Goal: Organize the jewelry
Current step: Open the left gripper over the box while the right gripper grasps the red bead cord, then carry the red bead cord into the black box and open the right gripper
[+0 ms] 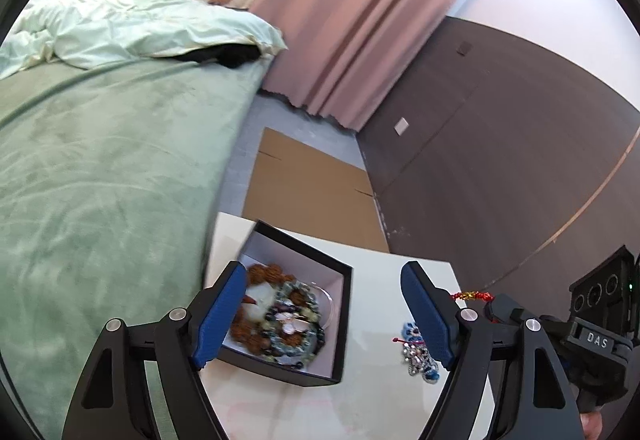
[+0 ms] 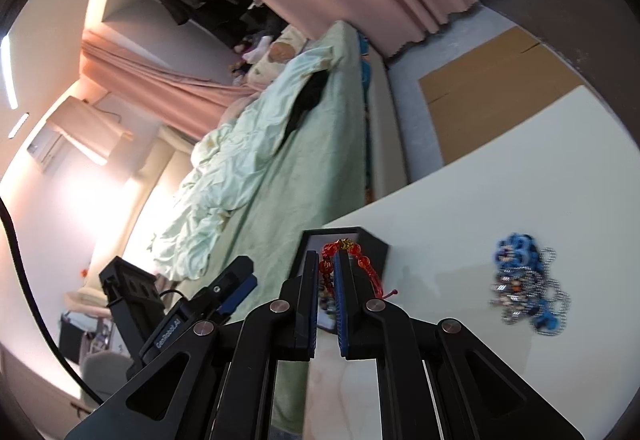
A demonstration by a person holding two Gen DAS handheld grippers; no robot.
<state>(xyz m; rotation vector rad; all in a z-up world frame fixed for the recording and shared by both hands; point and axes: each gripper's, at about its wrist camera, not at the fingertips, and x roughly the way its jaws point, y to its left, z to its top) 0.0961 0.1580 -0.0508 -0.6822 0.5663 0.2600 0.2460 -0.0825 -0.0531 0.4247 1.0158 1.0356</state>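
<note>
Beside the black box (image 1: 304,320), the left gripper (image 1: 324,308) gaped empty; the right gripper (image 2: 329,260) pinched a red bead bracelet (image 2: 348,252), blue-and-silver chains (image 2: 524,280) lying nearby.

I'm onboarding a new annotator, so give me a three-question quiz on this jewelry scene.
1. True or false: the right hand-held gripper is shut on the red bead bracelet.
2. What holds the bead bracelets already sorted: (a) black box, (b) glass bowl, (c) cloth pouch?
3. What still lies loose on the white table?

Key: 1 true. 2 a. 3 the blue and silver chain jewelry.
</note>
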